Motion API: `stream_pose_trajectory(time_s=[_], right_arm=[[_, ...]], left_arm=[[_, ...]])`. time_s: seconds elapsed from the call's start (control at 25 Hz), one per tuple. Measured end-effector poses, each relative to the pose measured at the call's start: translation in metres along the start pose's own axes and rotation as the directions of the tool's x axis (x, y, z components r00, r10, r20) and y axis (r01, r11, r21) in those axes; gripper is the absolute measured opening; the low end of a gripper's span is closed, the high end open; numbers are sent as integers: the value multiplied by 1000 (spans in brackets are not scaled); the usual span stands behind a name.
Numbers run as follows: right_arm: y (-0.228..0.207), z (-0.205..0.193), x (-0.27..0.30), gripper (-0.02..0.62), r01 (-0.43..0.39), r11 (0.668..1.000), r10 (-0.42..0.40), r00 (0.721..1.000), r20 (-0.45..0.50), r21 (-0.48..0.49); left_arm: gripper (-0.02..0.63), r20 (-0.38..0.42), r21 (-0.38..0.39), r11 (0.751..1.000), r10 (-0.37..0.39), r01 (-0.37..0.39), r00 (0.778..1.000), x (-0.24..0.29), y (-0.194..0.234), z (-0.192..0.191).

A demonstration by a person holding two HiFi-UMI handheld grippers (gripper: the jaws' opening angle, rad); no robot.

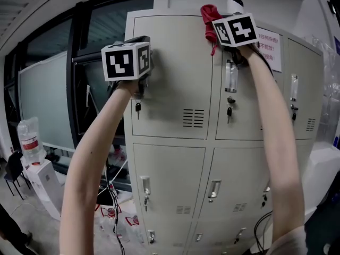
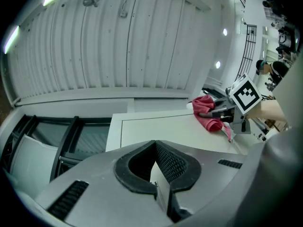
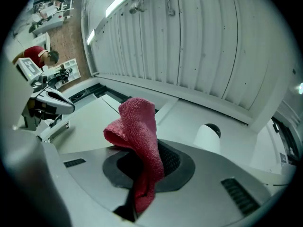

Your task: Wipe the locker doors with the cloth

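Right gripper view shows the red cloth (image 3: 138,131) clamped between the right gripper's (image 3: 144,163) closed fingers (image 3: 173,161) at the locker's (image 1: 170,73) top, while only the left gripper view shows the left gripper's (image 2: 155,167) fingers (image 2: 176,163) together, empty.

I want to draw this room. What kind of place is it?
Probably a workplace storage corner: tall beige metal lockers with keys in their doors, a ribbed metal ceiling, and a clear water-cooler bottle on its white stand.
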State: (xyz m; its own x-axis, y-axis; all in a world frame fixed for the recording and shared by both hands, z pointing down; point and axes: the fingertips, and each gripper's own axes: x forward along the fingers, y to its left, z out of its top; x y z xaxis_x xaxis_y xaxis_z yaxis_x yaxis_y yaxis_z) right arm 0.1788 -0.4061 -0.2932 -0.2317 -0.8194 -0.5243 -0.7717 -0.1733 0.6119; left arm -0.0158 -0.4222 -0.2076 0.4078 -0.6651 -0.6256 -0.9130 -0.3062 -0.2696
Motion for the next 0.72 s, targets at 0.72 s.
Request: stream_pose_trajectory(time_s=[0.72], right_arm=[[65,64,-7,32,-172,977,145,969,198,127]], left_arm=[[15,-35,-15,999,43,-43,998,-21,32,-8]])
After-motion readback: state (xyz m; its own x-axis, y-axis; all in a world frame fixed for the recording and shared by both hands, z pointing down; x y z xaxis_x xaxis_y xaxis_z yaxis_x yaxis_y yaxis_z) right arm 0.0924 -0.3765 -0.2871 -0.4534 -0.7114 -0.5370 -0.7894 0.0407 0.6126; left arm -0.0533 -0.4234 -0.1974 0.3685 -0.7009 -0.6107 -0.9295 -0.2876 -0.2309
